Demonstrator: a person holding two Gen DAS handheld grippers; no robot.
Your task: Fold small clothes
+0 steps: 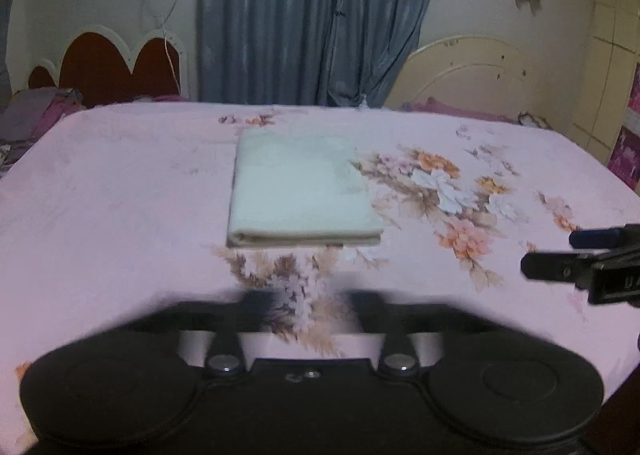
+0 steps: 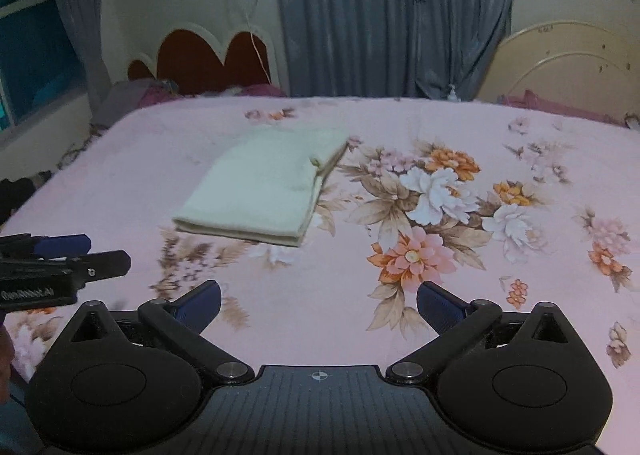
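Note:
A pale cream cloth (image 1: 296, 191) lies folded into a neat rectangle on the pink flowered bedsheet (image 1: 120, 183); it also shows in the right wrist view (image 2: 264, 191). My left gripper (image 1: 308, 307) is open and empty, blurred, hovering just in front of the cloth's near edge. It also shows in the right wrist view (image 2: 84, 253) at the left edge. My right gripper (image 2: 318, 305) is open and empty, above the sheet, in front and to the right of the cloth. It also shows in the left wrist view (image 1: 560, 255) at the right edge.
The bed (image 2: 520, 127) fills both views. Behind it are grey-blue curtains (image 1: 316, 15), a red scalloped headboard (image 1: 108, 63), a cream headboard (image 1: 472, 71) and a hanging white cable (image 1: 168, 27). A pile of purple and grey bedding (image 1: 36, 115) lies at the far left.

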